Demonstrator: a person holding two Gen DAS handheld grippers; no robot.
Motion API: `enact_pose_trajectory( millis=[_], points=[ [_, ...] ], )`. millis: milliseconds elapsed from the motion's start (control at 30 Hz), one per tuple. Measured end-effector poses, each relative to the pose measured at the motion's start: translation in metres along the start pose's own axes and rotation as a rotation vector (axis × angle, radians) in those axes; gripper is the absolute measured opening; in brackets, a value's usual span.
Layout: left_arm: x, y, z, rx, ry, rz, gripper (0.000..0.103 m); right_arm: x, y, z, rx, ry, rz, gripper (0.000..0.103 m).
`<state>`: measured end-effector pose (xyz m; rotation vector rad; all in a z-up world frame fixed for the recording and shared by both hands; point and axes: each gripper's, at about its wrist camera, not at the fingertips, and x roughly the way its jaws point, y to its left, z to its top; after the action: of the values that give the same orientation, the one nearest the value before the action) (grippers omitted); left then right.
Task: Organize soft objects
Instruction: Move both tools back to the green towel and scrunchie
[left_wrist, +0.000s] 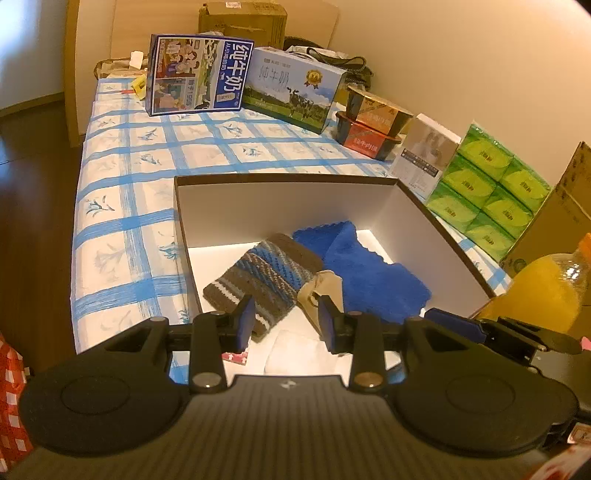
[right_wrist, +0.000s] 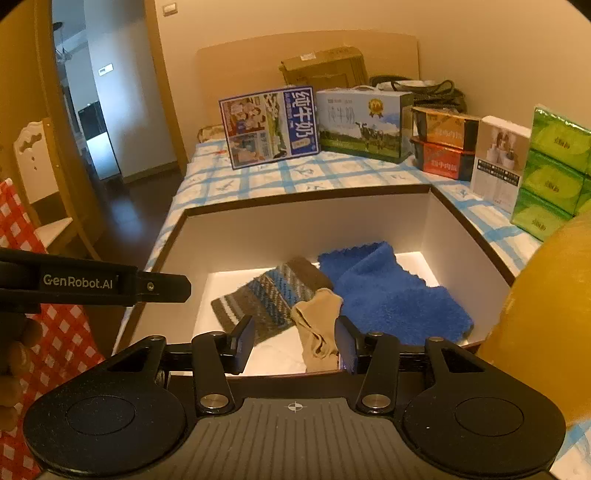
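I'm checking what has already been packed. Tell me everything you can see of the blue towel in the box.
The blue towel is a bright royal-blue cloth with a fluffy, terry-like pile and a scalloped edge along its far side. It lies loosely folded and rumpled on the floor of the open white box, in the right half, with its far end bunched higher. Its left edge meets the striped knitted piece, and the beige stocking lies against its near left side. Neither gripper touches it.
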<state>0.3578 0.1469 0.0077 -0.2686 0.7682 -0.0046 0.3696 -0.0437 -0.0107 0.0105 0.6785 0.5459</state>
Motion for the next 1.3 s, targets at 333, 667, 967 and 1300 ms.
enact_pose_trajectory(
  millis=[333, 667, 967, 1300],
  points=[
    [-0.043, -0.003, -0.017, -0.013, -0.018, 0.011, 0.038, -0.046, 0.007, -0.013, 0.026, -0.026, 0.018, 0.049],
    [-0.095, -0.013, -0.052, -0.014, -0.019, 0.023, 0.042, -0.108, 0.003, -0.039, 0.099, -0.042, 0.013, 0.05],
    [-0.132, -0.026, -0.078, 0.008, -0.002, -0.024, 0.043, -0.164, 0.005, -0.06, 0.133, -0.07, -0.027, 0.052],
    [-0.16, -0.021, -0.108, 0.019, 0.024, -0.049, 0.044, -0.2, 0.022, -0.092, 0.136, -0.049, -0.078, 0.053]
  ],
)
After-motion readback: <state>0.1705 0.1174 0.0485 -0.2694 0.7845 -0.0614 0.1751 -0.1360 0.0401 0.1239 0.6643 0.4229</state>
